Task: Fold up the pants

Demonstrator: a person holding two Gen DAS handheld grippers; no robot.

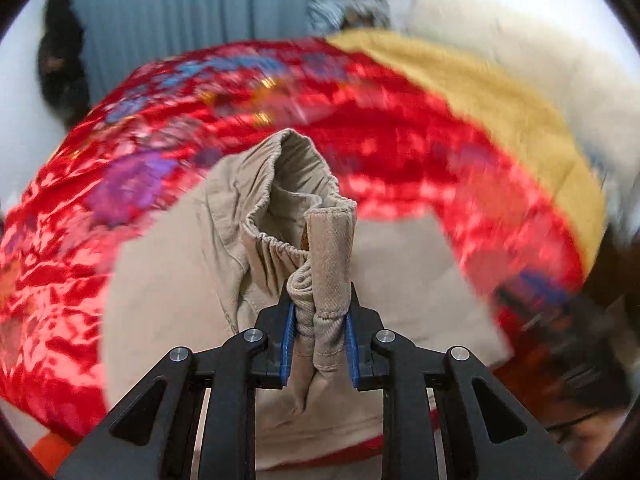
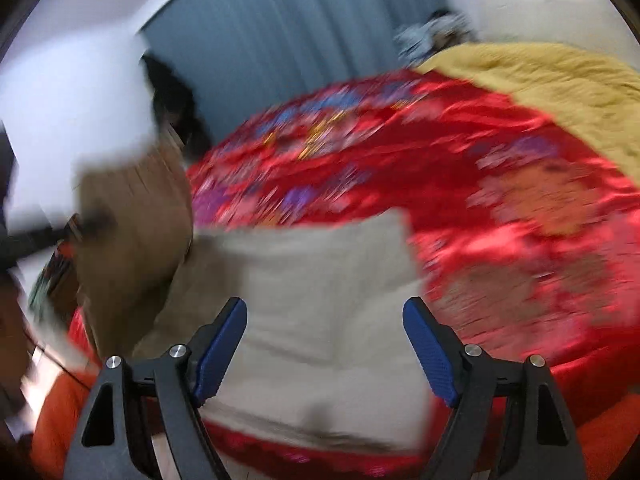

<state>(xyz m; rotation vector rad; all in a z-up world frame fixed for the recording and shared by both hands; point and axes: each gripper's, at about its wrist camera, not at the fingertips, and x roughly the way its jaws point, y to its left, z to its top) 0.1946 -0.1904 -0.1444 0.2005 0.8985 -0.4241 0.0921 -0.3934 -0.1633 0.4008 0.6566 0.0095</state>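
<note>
A: Background, left wrist view: blue-grey curtain (image 1: 168,4) at the back, white wall on either side. Below it a bed with a red patterned cover (image 1: 400,128), a mustard blanket (image 1: 488,92) along its right side, and a cream pillow (image 1: 532,44) beyond that. Most of the scene is motion-blurred.

B: Pants?

A: Beige pants (image 1: 168,300) lie spread on the red cover in the lower centre. The elastic waistband (image 1: 276,200) is lifted off the bed and stands up in front of the camera, gathered into a loop.

B: Left gripper?

A: Left gripper (image 1: 320,320) is clenched on a bunched fold of the waistband. The blue fingers (image 1: 289,332) press the cloth from both sides; the fabric fills the gap between them.

B: Right wrist view, same order.

A: Same curtain (image 2: 288,40), cover (image 2: 460,160) and blanket (image 2: 560,80), heavily blurred. At left, a blurred raised part of the pants (image 2: 132,240), darker tan, hangs above the bed edge; what holds it cannot be made out here. Paler pants fabric (image 2: 320,300) lies flat on the cover directly ahead of the gripper.

B: Right gripper?

A: Right gripper (image 2: 325,344) is released, fingers (image 2: 222,344) spread wide apart. Nothing sits between them; the pants are seen below through the gap. Contact with the cloth cannot be told.
</note>
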